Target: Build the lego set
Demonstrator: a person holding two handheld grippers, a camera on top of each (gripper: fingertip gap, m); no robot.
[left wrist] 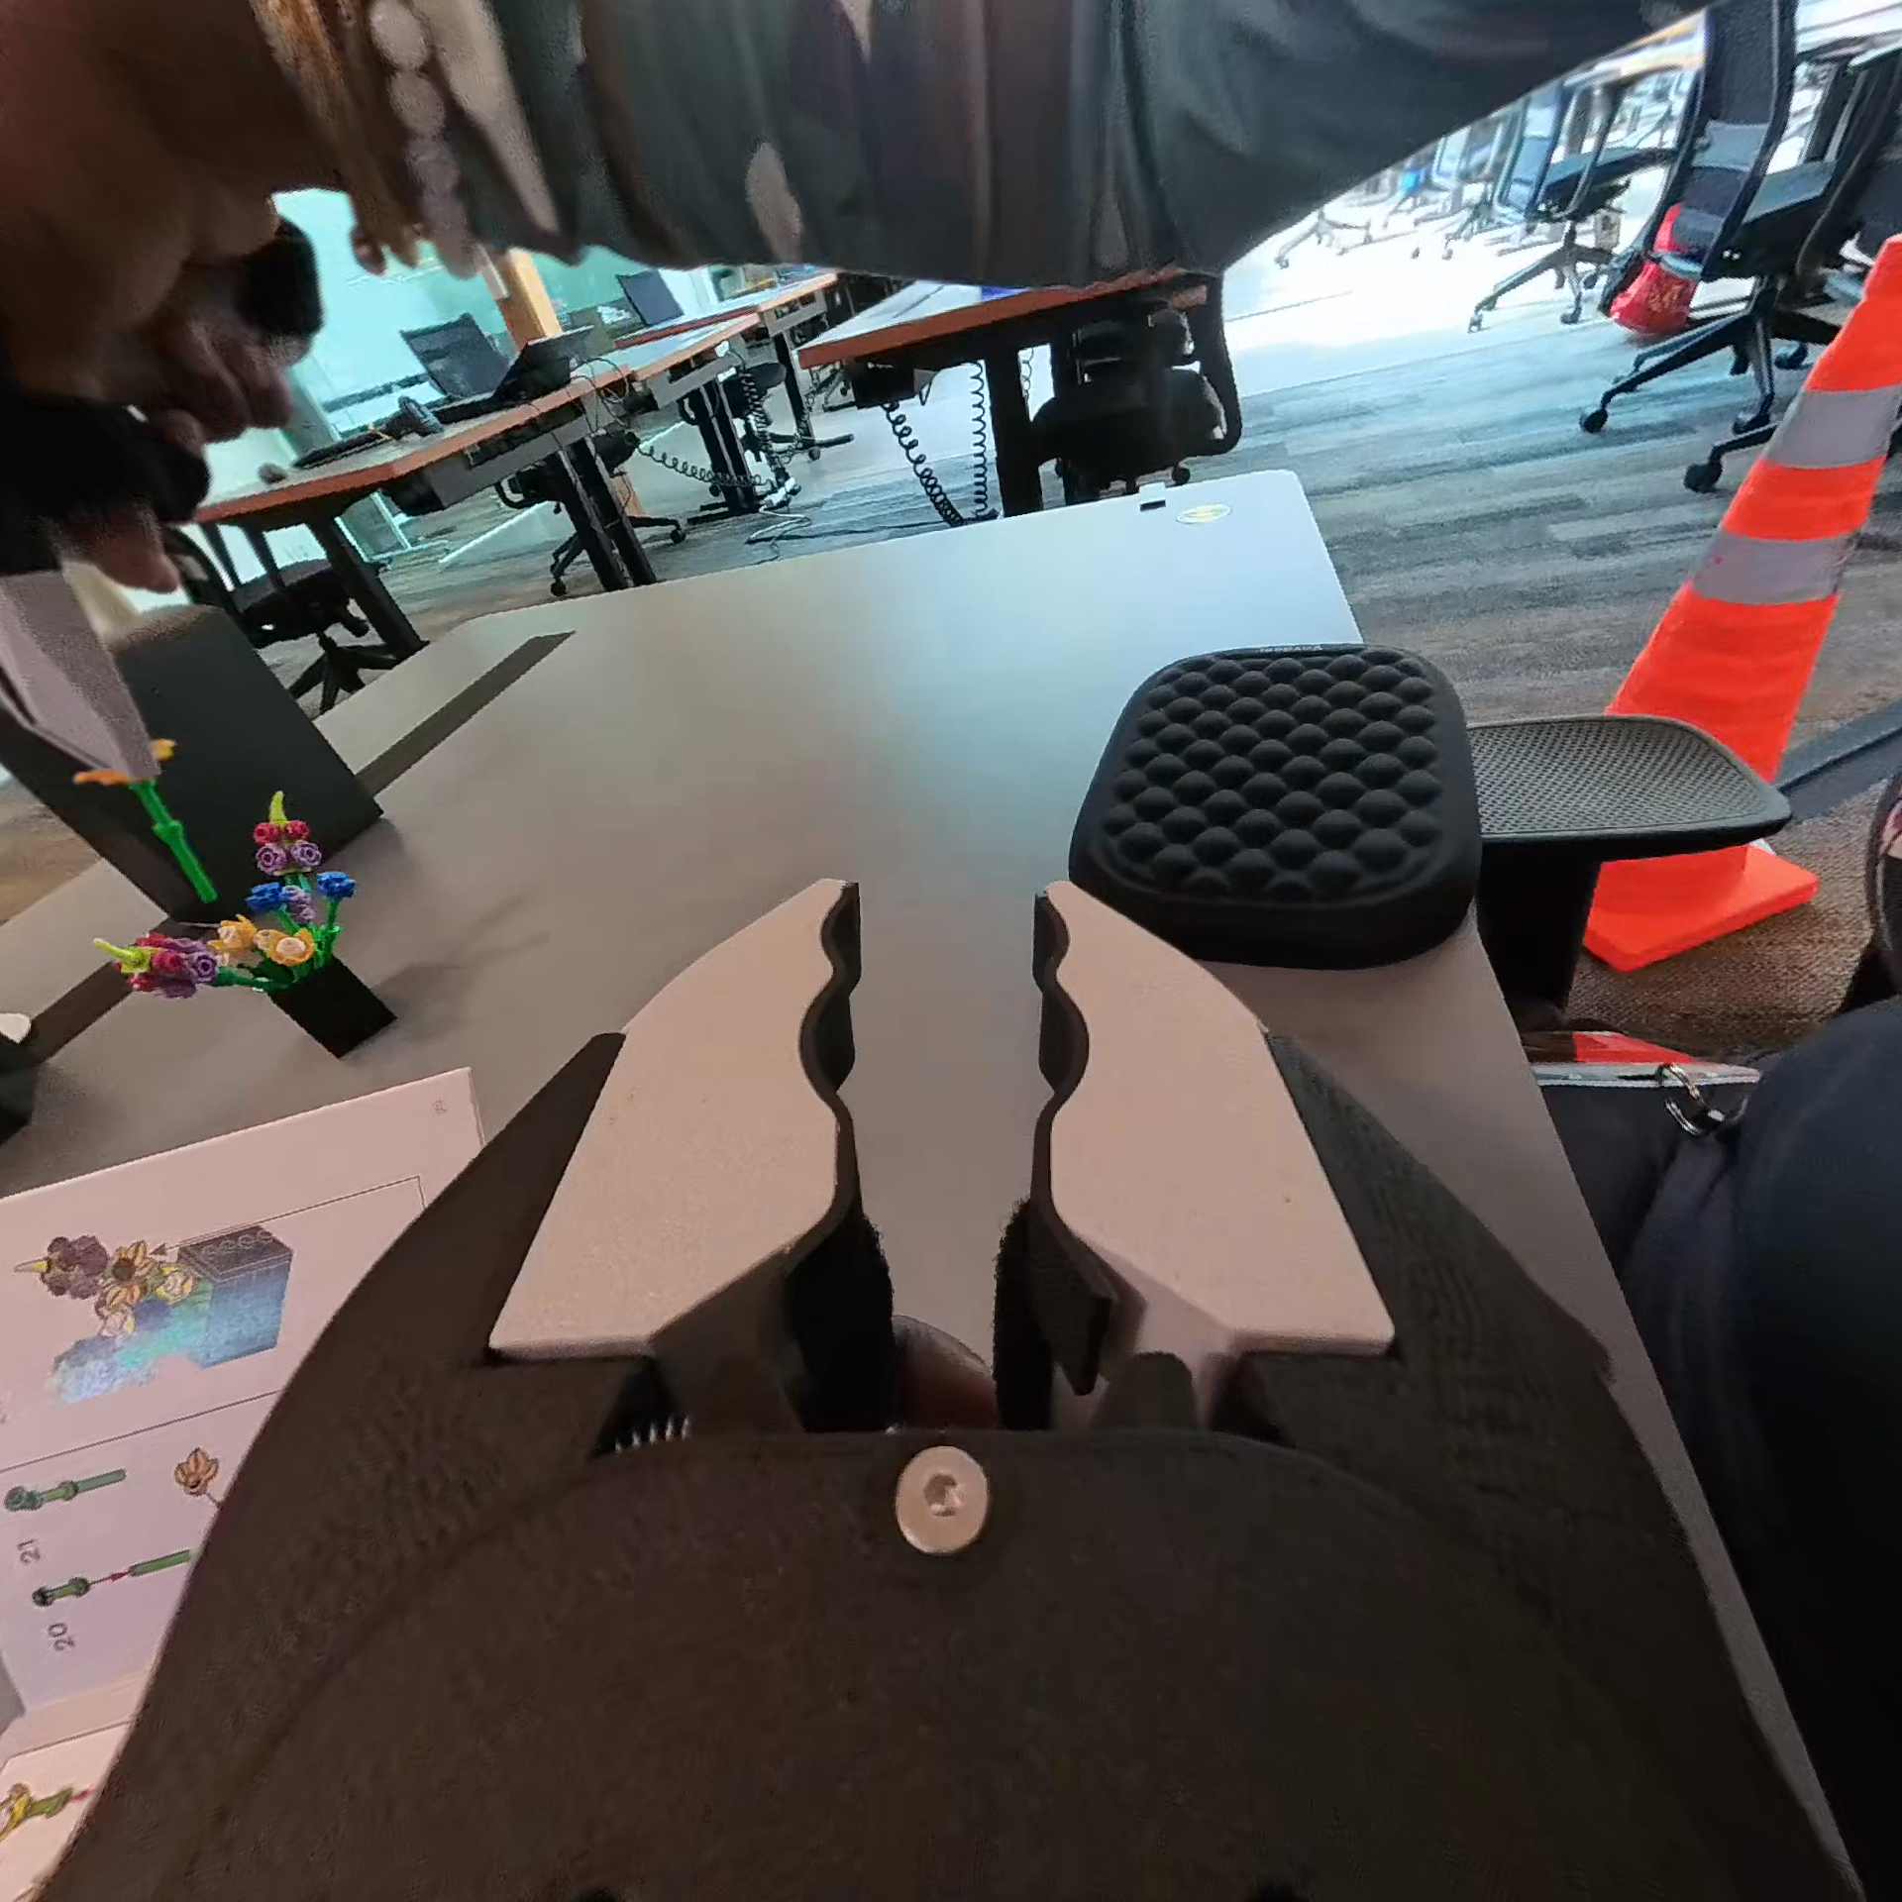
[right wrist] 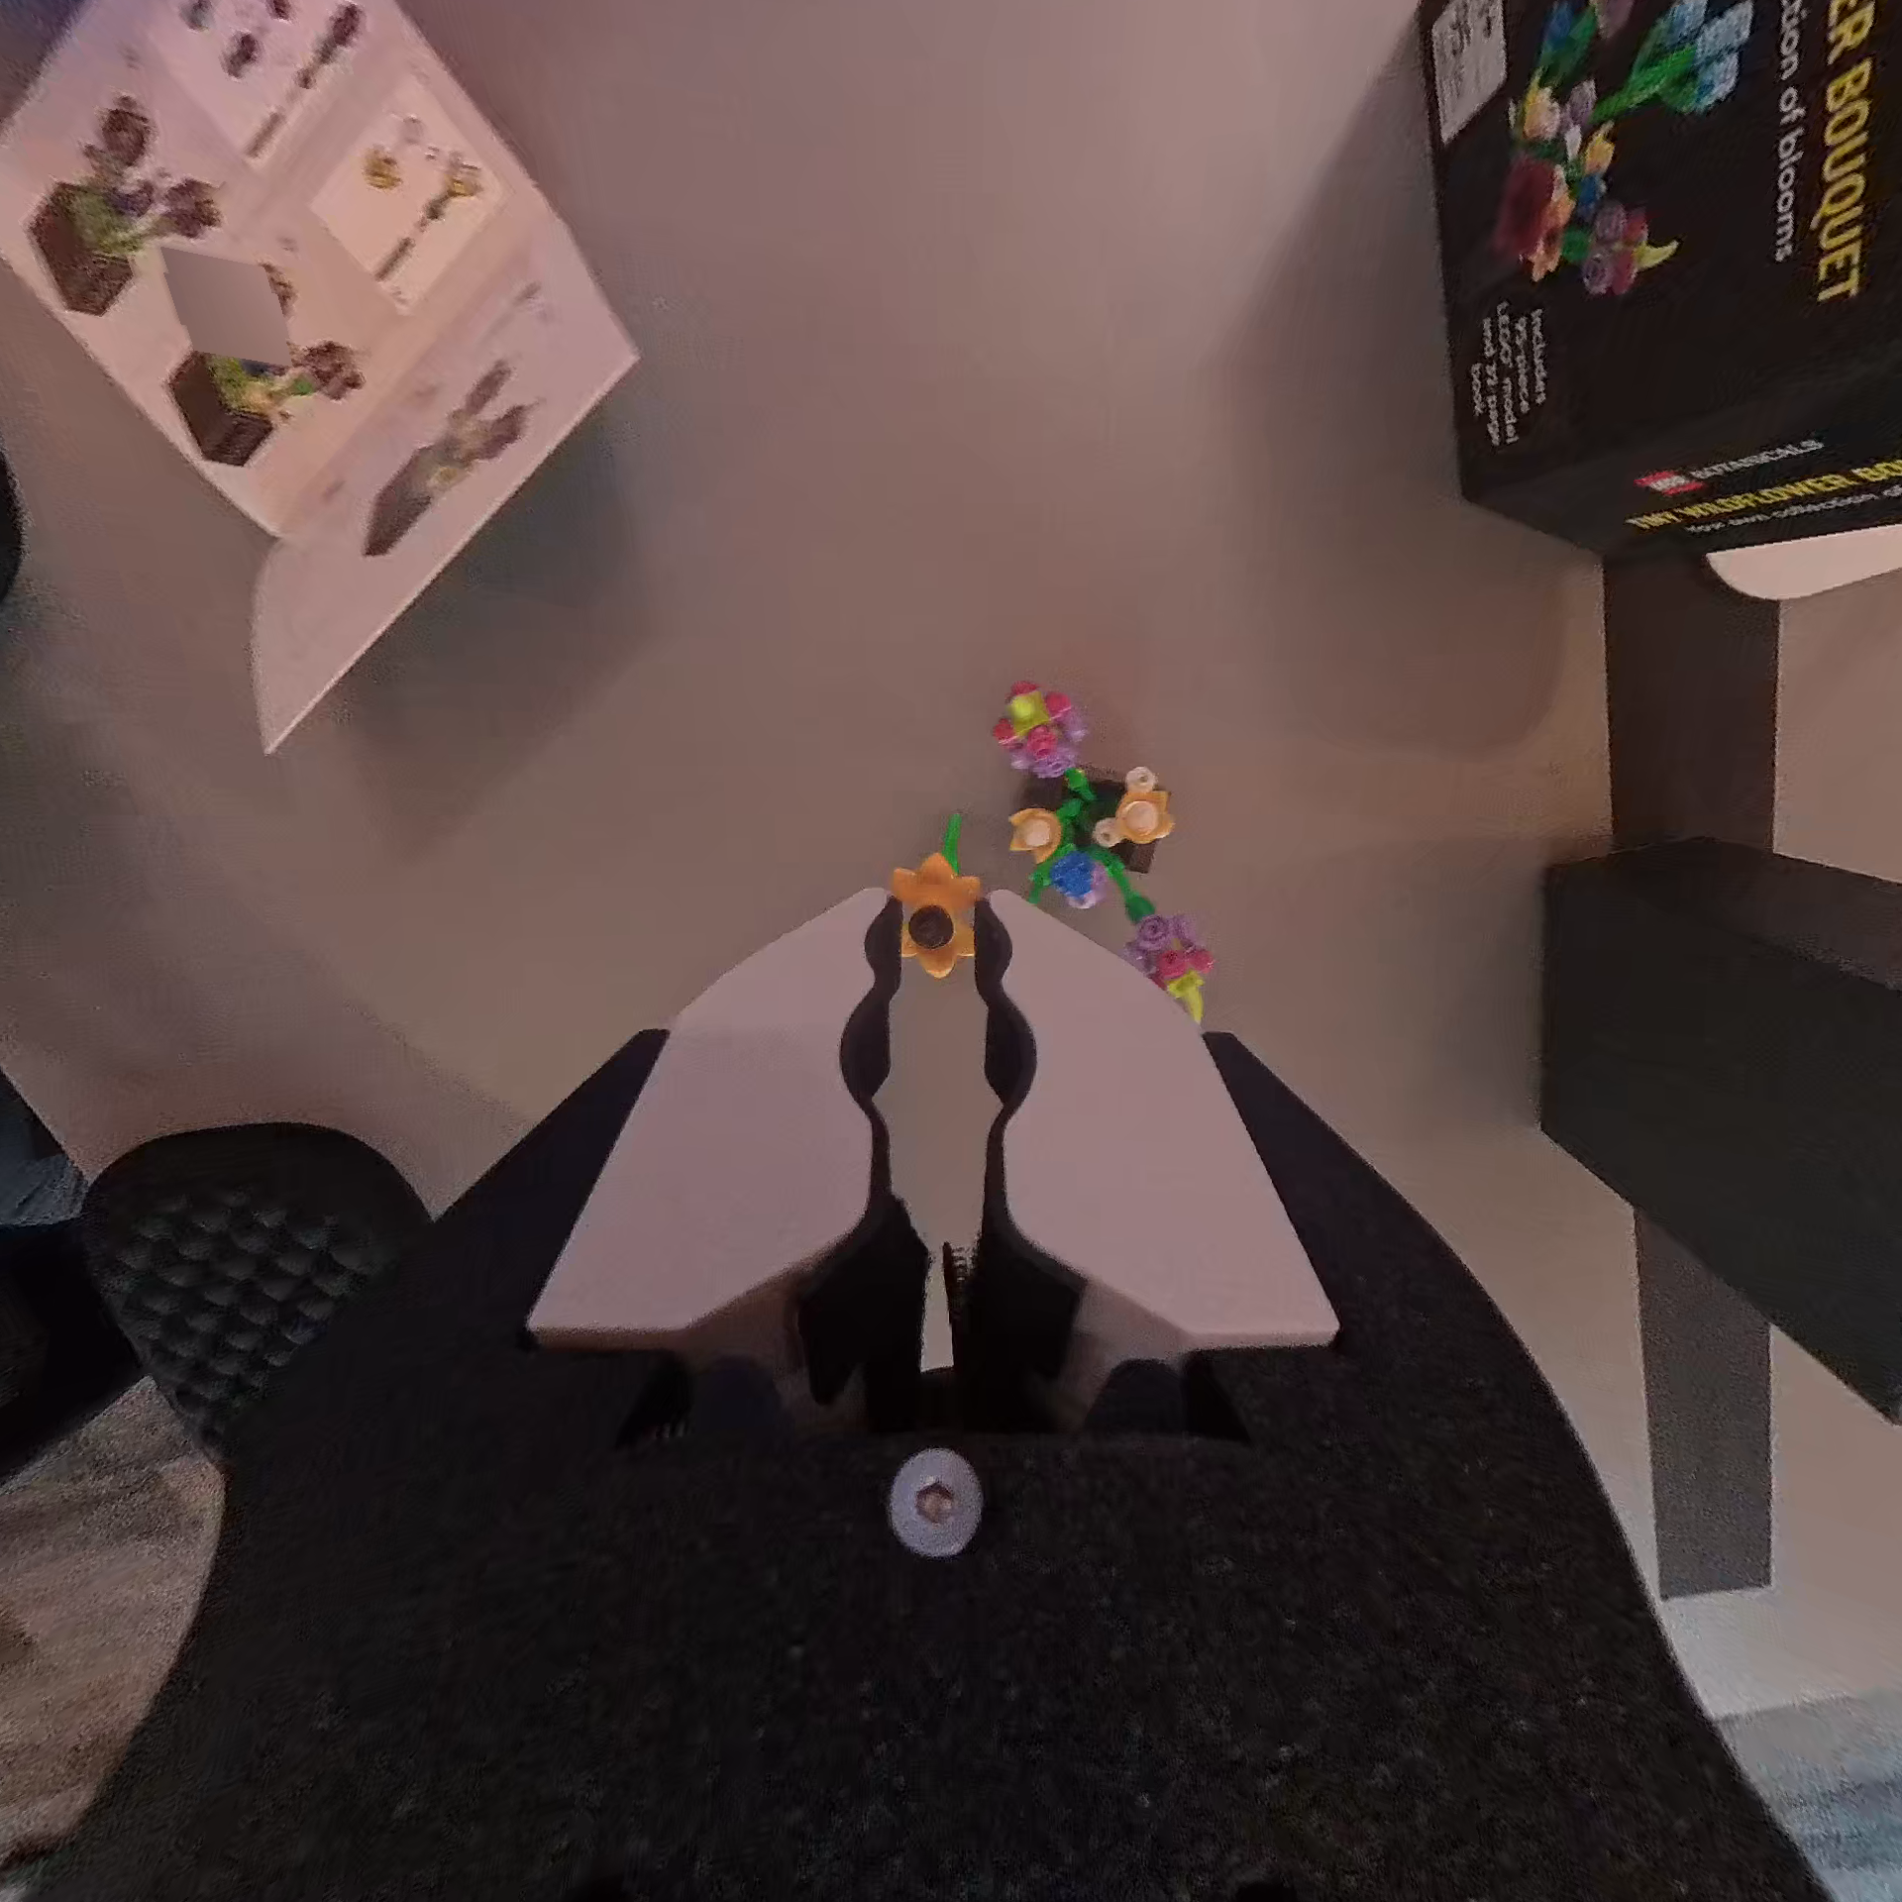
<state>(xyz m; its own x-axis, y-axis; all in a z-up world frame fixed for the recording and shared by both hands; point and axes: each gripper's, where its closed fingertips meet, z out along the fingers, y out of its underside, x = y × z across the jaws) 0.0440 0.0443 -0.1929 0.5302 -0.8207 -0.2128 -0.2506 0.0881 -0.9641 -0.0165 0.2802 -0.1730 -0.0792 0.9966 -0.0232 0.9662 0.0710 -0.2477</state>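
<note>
Right gripper (right wrist: 935, 926) clamps orange flower (right wrist: 935, 916); left gripper (left wrist: 945, 952) released, empty. Advise: lower stem plumb into bouquet (right wrist: 1091, 834), frame centre.

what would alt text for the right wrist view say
The right gripper holds an orange lego flower by its head between its fingers, above a grey table, beside a small lego bouquet in a black base. An instruction booklet lies upper left, a black box upper right.

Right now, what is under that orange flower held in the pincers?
A green stem hangs below the orange flower in the right hand-held gripper, above the table. The fingers cover the stem's top.
</note>
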